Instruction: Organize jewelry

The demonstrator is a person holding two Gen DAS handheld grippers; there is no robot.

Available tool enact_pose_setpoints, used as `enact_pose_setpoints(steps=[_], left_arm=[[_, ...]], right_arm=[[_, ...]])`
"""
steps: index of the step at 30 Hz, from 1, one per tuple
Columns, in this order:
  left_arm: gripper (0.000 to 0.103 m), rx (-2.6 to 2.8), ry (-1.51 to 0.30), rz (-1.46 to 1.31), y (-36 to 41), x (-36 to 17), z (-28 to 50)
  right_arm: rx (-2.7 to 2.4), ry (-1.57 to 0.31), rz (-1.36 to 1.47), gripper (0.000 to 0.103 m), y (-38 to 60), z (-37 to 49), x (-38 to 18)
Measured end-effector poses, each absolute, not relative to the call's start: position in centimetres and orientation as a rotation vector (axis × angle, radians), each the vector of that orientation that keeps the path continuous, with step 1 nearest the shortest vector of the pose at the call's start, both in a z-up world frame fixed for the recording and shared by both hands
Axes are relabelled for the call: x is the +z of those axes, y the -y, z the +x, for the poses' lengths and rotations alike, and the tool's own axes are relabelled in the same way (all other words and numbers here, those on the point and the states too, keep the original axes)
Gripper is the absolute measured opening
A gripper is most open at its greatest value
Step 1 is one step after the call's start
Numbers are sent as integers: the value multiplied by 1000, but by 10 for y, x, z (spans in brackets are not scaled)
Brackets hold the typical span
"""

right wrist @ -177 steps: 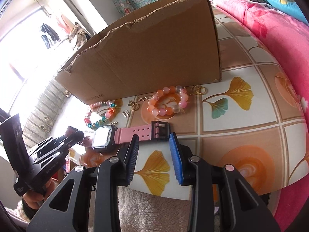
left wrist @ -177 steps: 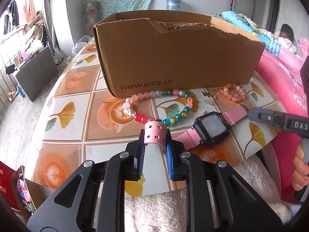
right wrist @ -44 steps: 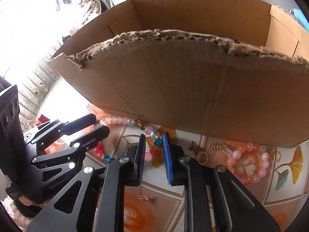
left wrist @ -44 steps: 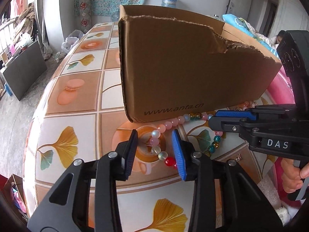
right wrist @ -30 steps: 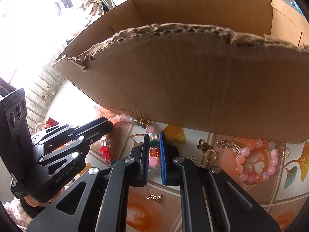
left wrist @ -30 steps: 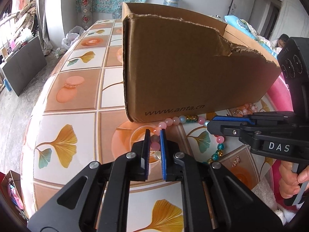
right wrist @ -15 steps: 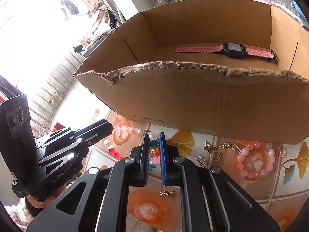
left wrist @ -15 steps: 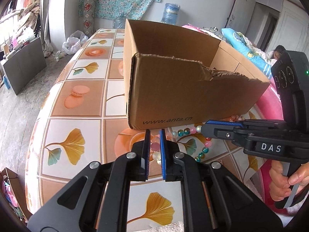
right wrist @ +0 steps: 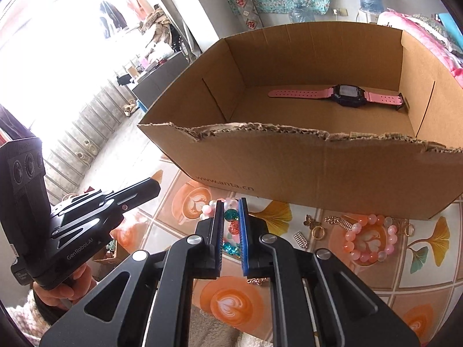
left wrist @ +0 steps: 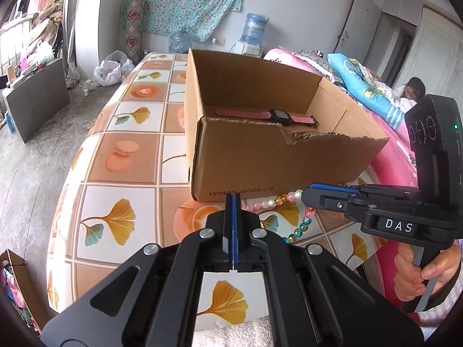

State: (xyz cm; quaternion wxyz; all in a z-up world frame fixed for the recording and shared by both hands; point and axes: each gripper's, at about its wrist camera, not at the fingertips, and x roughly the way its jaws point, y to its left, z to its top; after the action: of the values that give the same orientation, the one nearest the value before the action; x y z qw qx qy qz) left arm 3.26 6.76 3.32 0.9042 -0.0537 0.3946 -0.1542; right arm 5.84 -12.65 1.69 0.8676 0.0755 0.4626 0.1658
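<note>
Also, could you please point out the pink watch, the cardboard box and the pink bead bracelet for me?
pink watch (right wrist: 348,94), right wrist view, on its dark face.
cardboard box (right wrist: 332,167), right wrist view, on its near outer wall.
pink bead bracelet (right wrist: 351,229), right wrist view, on a bead of its left side.

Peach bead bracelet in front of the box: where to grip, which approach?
Pinch the near arc of the peach bead bracelet from straight above, one finger inside the loop. It lies flat on the table; the box wall crowds its far side.
</note>
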Motion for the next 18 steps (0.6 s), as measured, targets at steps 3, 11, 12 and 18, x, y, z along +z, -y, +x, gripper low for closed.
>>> enact_pose_setpoints(steps=[3,11,12,18], left_arm=[[4,-310,-867,-122,-70,20,39],[24,-304,-912,-127,-66,5,51],[24,-299,-915,-129,-66,4,52],[25,-259,-897,-156,-75,11,50]], right_arm=[[324,-1003,157,10,129,62,9],[279,-964,149,25,146,49,19],[270,-938,141,35,148,44,25],[149,-745,-64,96,154,-5,72]])
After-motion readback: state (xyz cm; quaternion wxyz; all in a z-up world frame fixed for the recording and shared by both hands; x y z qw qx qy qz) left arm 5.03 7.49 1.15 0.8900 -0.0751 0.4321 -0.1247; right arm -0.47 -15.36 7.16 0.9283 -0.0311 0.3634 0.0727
